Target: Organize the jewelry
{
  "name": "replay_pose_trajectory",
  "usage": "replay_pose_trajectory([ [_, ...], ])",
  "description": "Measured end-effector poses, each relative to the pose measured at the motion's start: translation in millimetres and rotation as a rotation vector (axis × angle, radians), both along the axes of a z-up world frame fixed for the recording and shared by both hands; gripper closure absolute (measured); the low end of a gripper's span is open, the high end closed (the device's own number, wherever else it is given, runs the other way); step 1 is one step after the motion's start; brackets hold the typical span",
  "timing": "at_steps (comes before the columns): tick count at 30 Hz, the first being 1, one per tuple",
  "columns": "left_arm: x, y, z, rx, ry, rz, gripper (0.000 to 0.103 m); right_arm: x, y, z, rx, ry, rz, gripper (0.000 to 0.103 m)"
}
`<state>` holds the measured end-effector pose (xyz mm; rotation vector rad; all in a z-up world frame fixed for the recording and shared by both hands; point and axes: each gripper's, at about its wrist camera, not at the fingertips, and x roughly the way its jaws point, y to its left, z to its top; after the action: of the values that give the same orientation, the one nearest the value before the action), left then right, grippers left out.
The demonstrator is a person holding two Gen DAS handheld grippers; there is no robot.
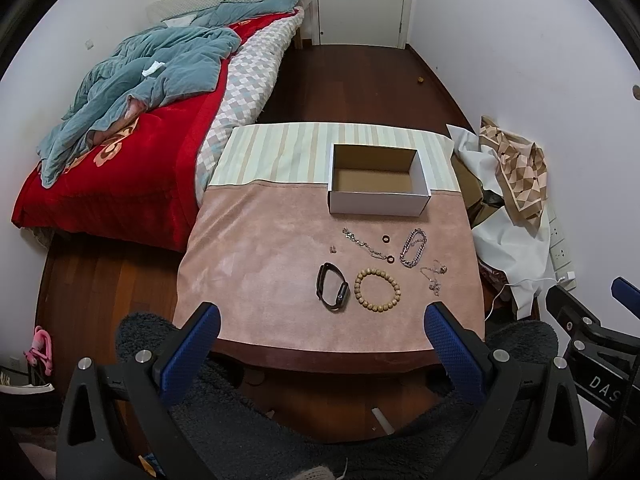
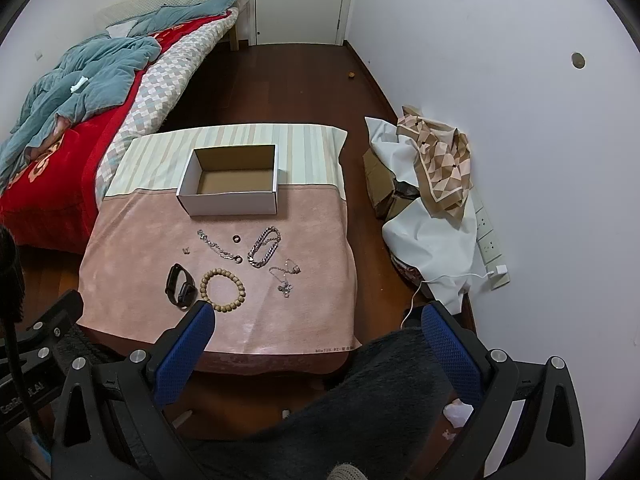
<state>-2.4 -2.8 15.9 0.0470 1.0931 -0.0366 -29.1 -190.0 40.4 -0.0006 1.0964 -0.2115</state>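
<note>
Both claws hover above the near edge of the desk (image 1: 248,264), spread wide, holding nothing: left claw (image 1: 324,334), right claw (image 2: 318,332). Desk is covered with a pink cloth (image 2: 132,264) and a striped cloth (image 2: 160,152) at the far end. An open cardboard box (image 1: 378,200) sits where the two cloths meet, nothing visible inside.

Jewelry lies loose on the pink cloth, near side of the box:
- black watch band (image 1: 333,287), leftmost of the near row
- wooden bead bracelet (image 1: 377,290), just right of the band, almost touching
- thin silver chain (image 1: 362,243), running diagonally
- thick silver chain bracelet (image 1: 413,247), right of it
- fine necklace with pendant (image 1: 434,276), rightmost, near the desk's right edge
- two small dark rings (image 1: 385,238), one close to the box, one at the thin chain's near end
- tiny earring-like piece (image 1: 332,249), left, apart from the rest; too small to tell.

Bed (image 1: 120,168) with red blanket on the left, pile of cloth (image 2: 432,184) on the floor to the right, door (image 2: 300,0) far.
</note>
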Motion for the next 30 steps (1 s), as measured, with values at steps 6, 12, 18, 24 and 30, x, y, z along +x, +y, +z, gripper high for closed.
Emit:
replay_pose_trajectory([
  [6,1,2,0,-0.002,0.001,0.002,0.000,0,1,0,-0.003,0.000,0.001,0.000],
  [12,1,5,0,-0.005,-0.001,0.007,0.000,3,3,1,-0.008,0.007,0.005,0.000],
  [18,0,8,-1,-0.003,-0.001,0.005,0.000,3,4,1,-0.009,0.006,0.008,0.000],
  [24,0,10,-2,-0.007,-0.001,0.007,0.000,3,10,-2,-0.016,0.009,0.008,0.000],
  [30,-1,12,-2,-0.011,-0.003,0.008,0.000,1,14,-2,-0.021,0.001,0.011,0.000],
])
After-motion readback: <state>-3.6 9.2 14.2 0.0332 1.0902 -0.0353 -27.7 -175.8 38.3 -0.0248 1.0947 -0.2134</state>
